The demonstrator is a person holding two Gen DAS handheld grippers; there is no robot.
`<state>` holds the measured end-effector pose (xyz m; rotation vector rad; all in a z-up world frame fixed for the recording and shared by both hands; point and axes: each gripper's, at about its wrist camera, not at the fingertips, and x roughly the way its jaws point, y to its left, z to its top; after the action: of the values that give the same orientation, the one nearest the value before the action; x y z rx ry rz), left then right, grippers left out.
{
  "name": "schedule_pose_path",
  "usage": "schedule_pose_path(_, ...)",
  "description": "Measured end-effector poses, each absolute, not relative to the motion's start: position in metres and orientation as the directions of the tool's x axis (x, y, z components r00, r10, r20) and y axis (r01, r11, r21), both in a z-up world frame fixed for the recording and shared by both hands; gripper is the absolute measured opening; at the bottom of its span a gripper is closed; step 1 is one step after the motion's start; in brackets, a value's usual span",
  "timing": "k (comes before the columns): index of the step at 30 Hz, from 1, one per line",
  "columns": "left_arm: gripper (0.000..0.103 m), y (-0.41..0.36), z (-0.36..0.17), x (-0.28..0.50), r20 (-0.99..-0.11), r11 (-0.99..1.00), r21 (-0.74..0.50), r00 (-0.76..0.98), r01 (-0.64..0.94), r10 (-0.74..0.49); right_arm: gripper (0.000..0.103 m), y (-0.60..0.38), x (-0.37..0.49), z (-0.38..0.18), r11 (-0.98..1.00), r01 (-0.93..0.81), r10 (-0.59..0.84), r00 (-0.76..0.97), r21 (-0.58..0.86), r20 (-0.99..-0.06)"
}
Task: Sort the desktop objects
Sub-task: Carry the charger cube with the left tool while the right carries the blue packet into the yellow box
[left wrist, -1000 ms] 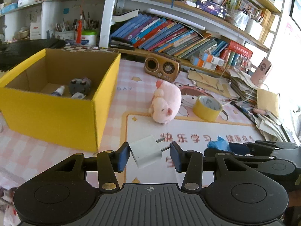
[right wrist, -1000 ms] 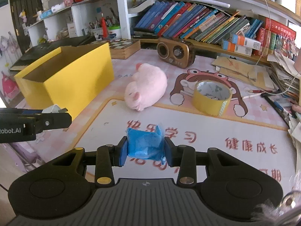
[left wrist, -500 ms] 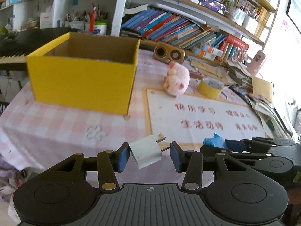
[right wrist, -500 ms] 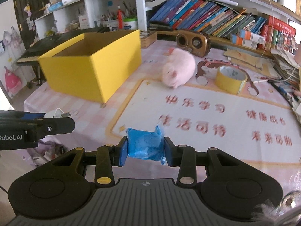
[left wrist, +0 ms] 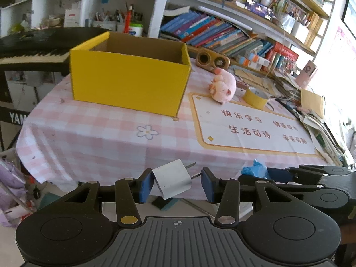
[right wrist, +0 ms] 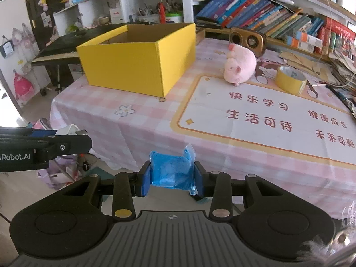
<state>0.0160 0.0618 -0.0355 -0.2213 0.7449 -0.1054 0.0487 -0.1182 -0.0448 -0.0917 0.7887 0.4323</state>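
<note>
Left claw [left wrist: 176, 183] clamped on white plug adapter [left wrist: 173, 179], tilted, prongs against right pad, held off near edge of bench [left wrist: 93, 142]. Right claw [right wrist: 172, 179] clenched on blue plastic-wrapped packet [right wrist: 171, 170], also in front of bench edge. Yellow box [left wrist: 129, 84] open-topped, on pink checked cloth at far left. Pink plush pig [left wrist: 222, 86] beside yellow tape roll [left wrist: 255, 98], right of box, both on bench
</note>
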Motion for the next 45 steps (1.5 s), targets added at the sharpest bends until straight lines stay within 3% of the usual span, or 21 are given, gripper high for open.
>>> schedule_pose_path(26,0.045,0.101,-0.027,0.003,-0.622,0.967,-0.244,0.777,-0.078,-0.094,0.036,-0.067,0.047,-0.032,0.841,-0.540,0.421,0.608,0.038,-0.673)
schedule_pose_path(45,0.045,0.107,-0.021,0.068,-0.613,0.965,-0.211,0.790,-0.155,-0.007,0.036,-0.048,0.117,-0.021,0.783,-0.620,0.500,0.584,0.046,-0.639)
